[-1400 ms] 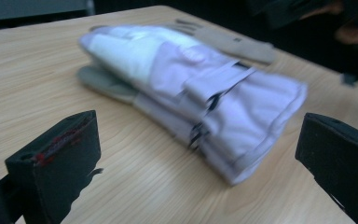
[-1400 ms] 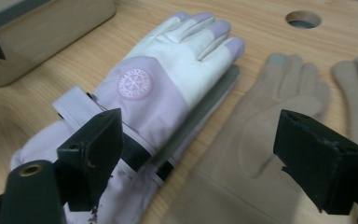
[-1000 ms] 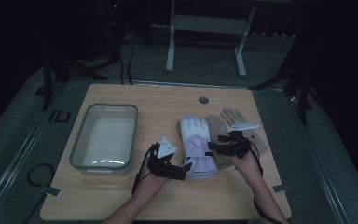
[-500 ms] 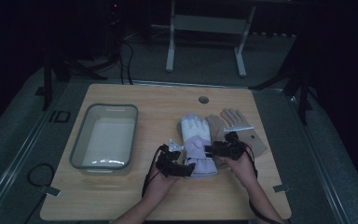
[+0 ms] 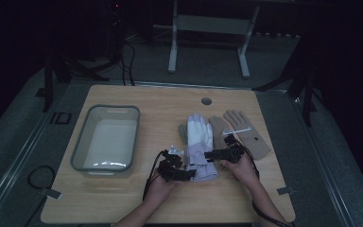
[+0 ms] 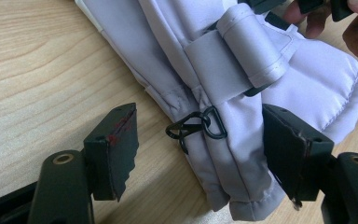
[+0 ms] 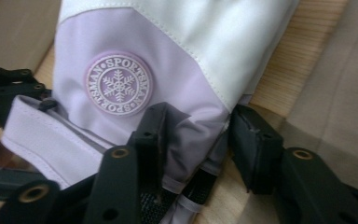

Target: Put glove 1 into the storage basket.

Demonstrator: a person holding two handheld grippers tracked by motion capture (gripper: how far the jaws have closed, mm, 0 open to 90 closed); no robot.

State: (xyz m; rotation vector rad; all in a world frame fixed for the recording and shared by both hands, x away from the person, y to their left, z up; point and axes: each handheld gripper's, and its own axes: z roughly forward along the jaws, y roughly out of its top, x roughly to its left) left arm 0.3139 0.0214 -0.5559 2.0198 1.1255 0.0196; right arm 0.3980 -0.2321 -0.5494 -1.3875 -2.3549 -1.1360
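1. on the worktop [image 5: 123,198], beside the grey tub [image 5: 105,142], the white-and-lilac ski glove [image 5: 199,146] lies flat.
2. left tool [image 6: 200,154], jaws just closing, straddles the cuff without gripping: centre it past the clip [image 6: 196,128].
3. right tool [image 7: 193,149], also closing, pinches the cuff edge: take more fabric.

Gloves on table [image 5: 123,208]: two. One white-and-lilac ski glove [image 5: 199,146], one tan glove [image 5: 246,135] just beside it.

Grey tubs [image 5: 105,139]: one.

Grippers: two, one per hand: left gripper [image 5: 189,172], right gripper [image 5: 209,154]. Black jaws: two on each, four in all.

Hands: two.

On ski glove: one round snowflake badge [image 7: 119,84], one wrist strap [image 6: 242,51], one black clip [image 6: 198,127].

Round holes in tabletop [image 5: 206,101]: one.

Metal stand [image 5: 208,28] behind table: one.
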